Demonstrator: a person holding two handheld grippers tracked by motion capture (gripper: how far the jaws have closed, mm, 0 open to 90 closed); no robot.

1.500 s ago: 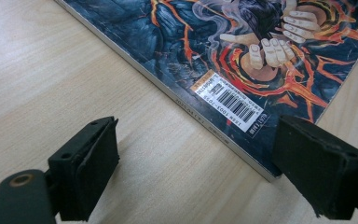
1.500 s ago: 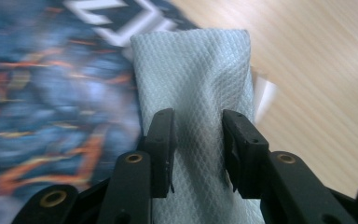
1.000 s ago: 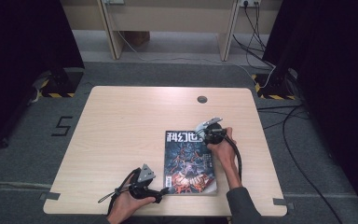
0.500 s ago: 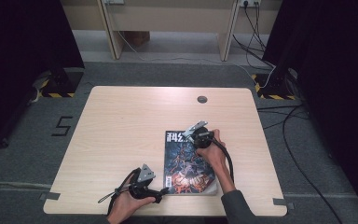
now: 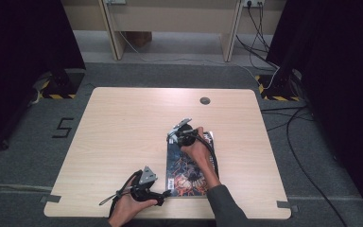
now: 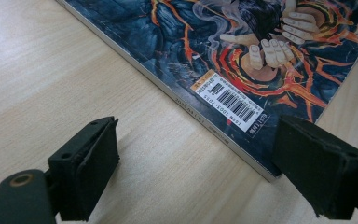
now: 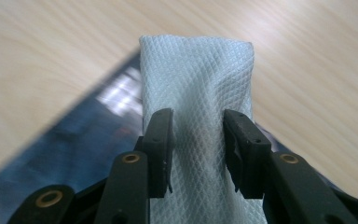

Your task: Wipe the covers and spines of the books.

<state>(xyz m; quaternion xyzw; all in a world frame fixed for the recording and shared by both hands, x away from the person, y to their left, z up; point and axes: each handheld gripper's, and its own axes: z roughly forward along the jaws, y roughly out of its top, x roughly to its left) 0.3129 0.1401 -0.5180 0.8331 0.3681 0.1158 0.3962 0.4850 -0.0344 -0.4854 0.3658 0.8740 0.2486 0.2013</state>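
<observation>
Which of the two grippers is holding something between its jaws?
The right gripper, clamped on a folded white cloth over the magazine; the left gripper stands open.

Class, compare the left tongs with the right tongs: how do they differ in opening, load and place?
The left tongs gape wide and empty; the right tongs pinch a folded white cloth. The left sit at the magazine's near corner; the right are over its far end. Both have black jaws.

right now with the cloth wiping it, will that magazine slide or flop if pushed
The magazine lies flat with a glossy cover, so it would likely slide on the smooth table. It looks thin, so probably floppy if lifted. The folded cloth in the right gripper looks soft.
</observation>
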